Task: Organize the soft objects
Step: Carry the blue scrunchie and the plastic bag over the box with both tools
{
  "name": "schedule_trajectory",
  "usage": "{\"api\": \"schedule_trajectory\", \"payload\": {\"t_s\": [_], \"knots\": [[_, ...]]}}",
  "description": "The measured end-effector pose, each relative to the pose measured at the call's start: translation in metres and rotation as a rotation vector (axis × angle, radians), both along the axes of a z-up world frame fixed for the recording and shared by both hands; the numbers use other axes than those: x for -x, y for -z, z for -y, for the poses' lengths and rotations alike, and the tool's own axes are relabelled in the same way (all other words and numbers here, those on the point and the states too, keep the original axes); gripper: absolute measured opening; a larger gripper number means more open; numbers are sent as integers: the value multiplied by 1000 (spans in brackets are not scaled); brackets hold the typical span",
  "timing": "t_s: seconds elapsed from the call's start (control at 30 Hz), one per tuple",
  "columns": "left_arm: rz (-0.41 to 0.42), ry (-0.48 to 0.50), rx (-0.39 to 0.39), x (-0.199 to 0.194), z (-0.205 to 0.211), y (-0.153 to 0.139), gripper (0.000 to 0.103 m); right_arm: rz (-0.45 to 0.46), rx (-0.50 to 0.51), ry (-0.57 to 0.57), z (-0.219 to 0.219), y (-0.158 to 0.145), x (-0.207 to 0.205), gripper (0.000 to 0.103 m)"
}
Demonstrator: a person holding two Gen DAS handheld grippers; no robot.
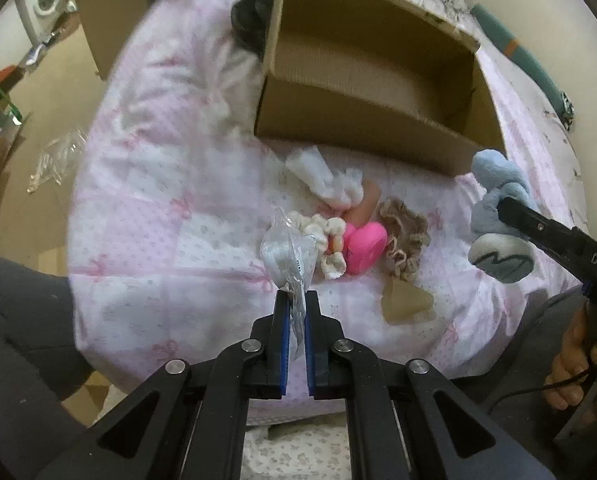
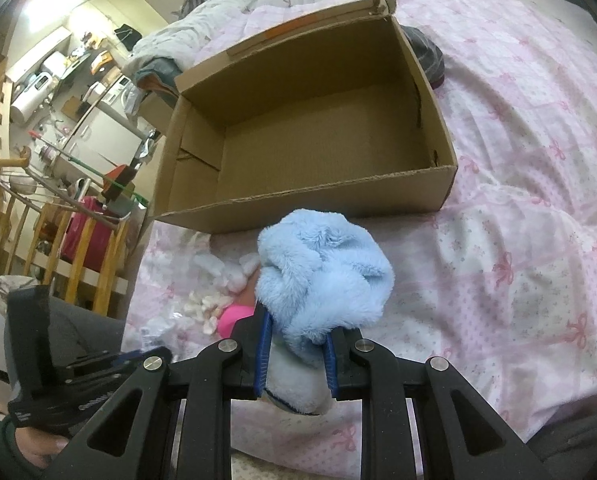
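In the left wrist view, our left gripper [image 1: 296, 300] is clenched on the neck of a clear plastic bag [image 1: 286, 248] with white soft filling, held just above the pink bedspread [image 1: 158, 200], on the near side of the one open cardboard box [image 1: 362, 128]. The film looks slippery and light, so we judge the bunched neck the safest hold. Between bag and box lie one pink heart [image 1: 364, 246], two scrunchies, one cream [image 1: 330, 240] and one tan [image 1: 404, 236], and white fluff [image 1: 326, 176].

In the right wrist view, our right gripper [image 2: 294, 344] pinches one blue plush toy [image 2: 322, 276], near the box's [image 2: 298, 204] front wall. It compresses easily, so a grip across its middle should hold.
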State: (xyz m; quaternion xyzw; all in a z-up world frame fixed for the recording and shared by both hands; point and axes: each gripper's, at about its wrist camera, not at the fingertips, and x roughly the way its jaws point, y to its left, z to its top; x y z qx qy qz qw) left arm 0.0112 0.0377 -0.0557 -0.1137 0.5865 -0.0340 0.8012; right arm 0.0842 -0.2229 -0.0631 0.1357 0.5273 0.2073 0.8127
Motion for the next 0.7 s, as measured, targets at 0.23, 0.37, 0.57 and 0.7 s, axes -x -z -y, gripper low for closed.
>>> {"api": "schedule_trajectory", "payload": {"t_s": [0.23, 0.37, 0.57, 0.7], "knots": [[108, -31, 5, -27, -20, -40, 6, 145, -17, -25, 1, -58, 11, 24], [172, -40, 9, -44, -24, -66, 6, 202, -19, -37, 1, -94, 11, 24], [200, -23, -6, -77, -11, -72, 6, 240, 0, -53, 2, -107, -6, 24], [207, 8, -29, -91, 1, -73, 6, 237, -9, -27, 11, -107, -20, 24]]}}
